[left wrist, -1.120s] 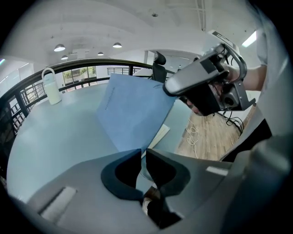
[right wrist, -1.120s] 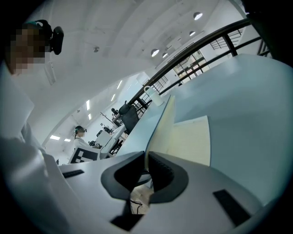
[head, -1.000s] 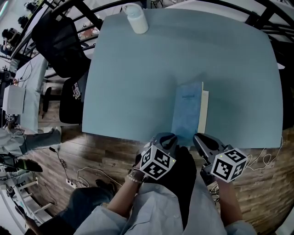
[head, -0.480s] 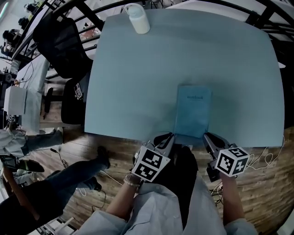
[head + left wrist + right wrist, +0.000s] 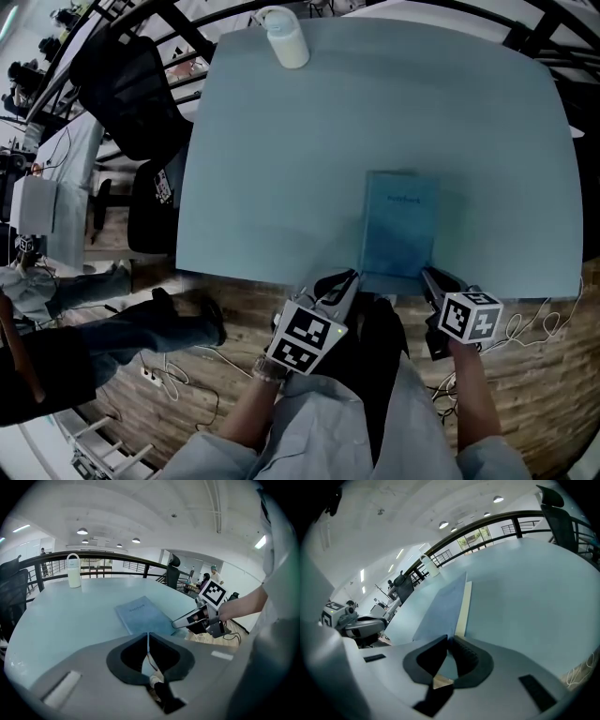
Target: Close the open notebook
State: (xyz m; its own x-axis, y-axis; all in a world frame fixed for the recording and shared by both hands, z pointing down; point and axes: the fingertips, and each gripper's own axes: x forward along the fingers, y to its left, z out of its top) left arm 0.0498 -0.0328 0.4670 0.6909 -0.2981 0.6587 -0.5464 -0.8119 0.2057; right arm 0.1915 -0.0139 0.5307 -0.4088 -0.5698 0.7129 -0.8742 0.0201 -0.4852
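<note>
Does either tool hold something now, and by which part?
Nothing is held. The left tool and the right tool are both shut and empty; the closed notebook lies ungripped on the table.

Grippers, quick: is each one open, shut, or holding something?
Left gripper: shut, holding nothing.
Right gripper: shut, holding nothing.

one desk (image 5: 281, 141). on it, one notebook (image 5: 398, 234) and one white bottle (image 5: 286, 37). two tongs: the left tongs (image 5: 349, 278) and the right tongs (image 5: 427, 274). two marker cubes (image 5: 305, 337), one on each. one black chair (image 5: 122, 84) by the desk's left edge. one passer-by (image 5: 178, 323) on the floor beside it.
</note>
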